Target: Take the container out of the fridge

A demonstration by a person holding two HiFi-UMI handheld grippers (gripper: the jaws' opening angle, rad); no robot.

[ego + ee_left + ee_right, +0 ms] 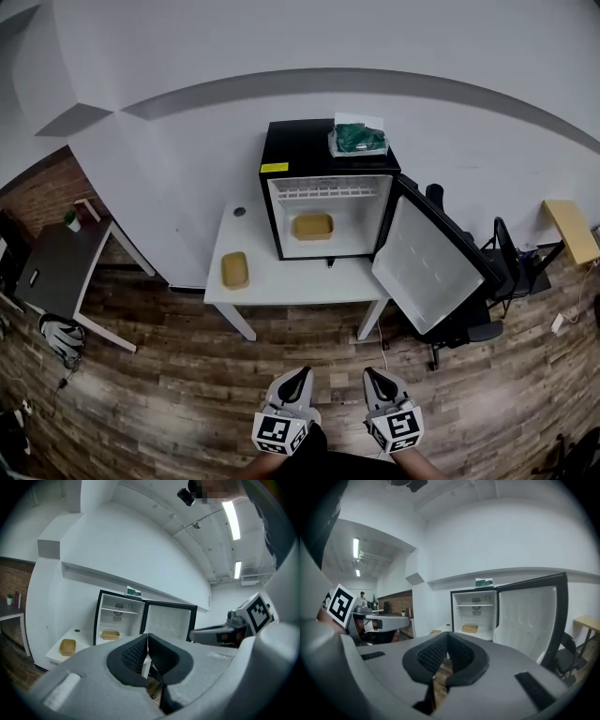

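So the open mini fridge (pixel 330 150) sits well ahead, the tan container (pixel 312 226) lies on its floor, long side running left-right, and the left gripper (pixel 301 373) and right gripper (pixel 371 374) both have jaws pressed together on nothing, the left lined up closer I'd say.

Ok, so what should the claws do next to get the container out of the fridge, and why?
Probably bring both claws forward, closer to the fridge. Its door already stands open and the container sits in plain sight inside, but the left claw and right claw are shut, empty and far from it, so nothing can be grabbed yet.
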